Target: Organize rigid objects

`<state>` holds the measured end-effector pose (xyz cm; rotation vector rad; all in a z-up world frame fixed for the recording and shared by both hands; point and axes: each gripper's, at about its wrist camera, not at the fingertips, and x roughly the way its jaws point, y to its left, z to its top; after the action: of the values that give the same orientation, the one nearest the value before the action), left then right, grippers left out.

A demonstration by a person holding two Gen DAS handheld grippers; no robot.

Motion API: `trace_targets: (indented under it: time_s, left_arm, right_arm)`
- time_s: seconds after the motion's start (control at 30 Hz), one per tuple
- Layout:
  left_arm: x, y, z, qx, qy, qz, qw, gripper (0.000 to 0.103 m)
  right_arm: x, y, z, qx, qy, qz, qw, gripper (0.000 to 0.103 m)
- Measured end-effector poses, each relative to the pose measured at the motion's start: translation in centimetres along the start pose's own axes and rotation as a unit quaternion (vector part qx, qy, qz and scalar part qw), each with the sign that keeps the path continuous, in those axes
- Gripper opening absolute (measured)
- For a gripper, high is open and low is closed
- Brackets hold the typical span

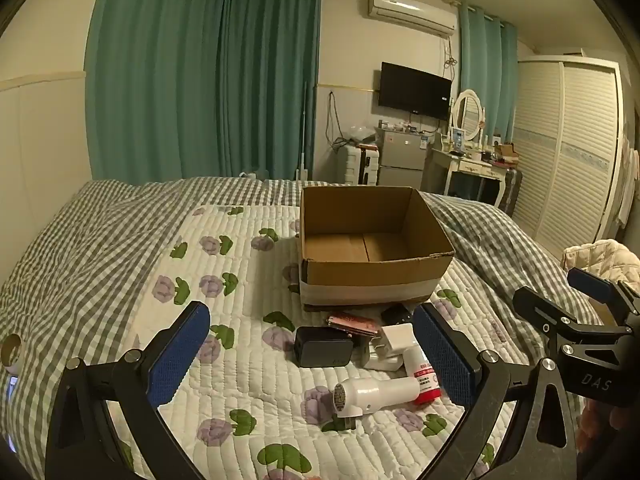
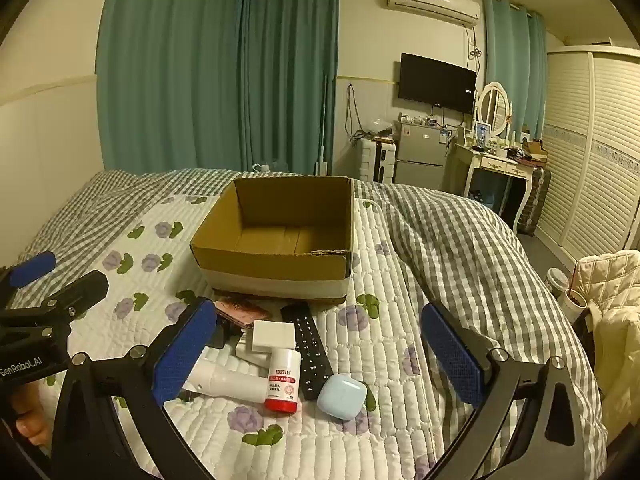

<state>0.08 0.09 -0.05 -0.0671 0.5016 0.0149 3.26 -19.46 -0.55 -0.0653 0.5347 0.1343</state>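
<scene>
One cardboard box [image 2: 276, 240], one remote [image 2: 308, 352], two bottles.

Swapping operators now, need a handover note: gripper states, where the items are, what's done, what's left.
Left gripper: open, holding nothing, hovering over the pile.
Right gripper: open, holding nothing, beside the left.
Cardboard box: on the bed, nothing visible inside.
Pile on the quilt in front of the box: black charger, white handheld device, white bottle with red cap, remote, blue earbud case, white adapter, pink item.
Done: nothing boxed yet.
Left: presumably every item goes into the box.
</scene>
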Motion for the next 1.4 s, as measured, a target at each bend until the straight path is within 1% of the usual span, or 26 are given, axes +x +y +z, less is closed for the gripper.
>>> trace_targets:
  time_s: [0.17, 0.2, 0.27, 0.4, 0.6, 0.67, 0.9, 1.4]
  left_arm:
    - [0.1, 0.7, 0.1, -0.003, 0.000, 0.000, 1.0000, 0.103]
    - [0.6, -0.1, -0.2, 0.011, 0.002, 0.003, 0.9999, 0.103]
    - [0.8, -0.1, -0.2, 0.010, -0.001, 0.003, 0.9999, 0.103]
    - [0.0, -0.1, 0.1, 0.008, -0.006, 0.003, 0.9999, 0.103]
    - [-0.1, 0.0, 0.0, 0.008, -0.007, 0.003, 0.9999, 0.103]
    - [-0.1, 0.0, -0.1, 0.008, -0.008, 0.004, 0.9999, 0.103]
    - [-0.2, 0.1, 0.2, 0.007, -0.008, 0.005, 0.9999, 0.103]
    - [-0.3, 0.1, 0.1, 0.007, -0.009, 0.006, 0.9999, 0.103]
  right_arm:
    - [0.0, 0.1, -0.1, -0.001, -0.002, 0.000, 1.000, 0.103]
    - [0.1, 0.1, -0.1, -0.001, -0.001, 0.000, 1.000, 0.103]
    - [0.1, 0.1, -0.1, 0.001, -0.001, 0.001, 1.000, 0.103]
    - [0.1, 0.1, 0.0, 0.000, 0.000, 0.002, 1.000, 0.103]
    - [0.0, 0.3, 0.2, -0.001, 0.001, 0.002, 1.000, 0.103]
    - [0.2, 0.1, -0.3, -0.001, 0.001, 0.001, 1.000, 0.103]
    - [0.3, -0.1, -0.5, -0.001, 0.002, 0.003, 1.000, 0.103]
    - [0.4, 0.5, -0.2, -0.001, 0.005, 0.002, 1.000, 0.103]
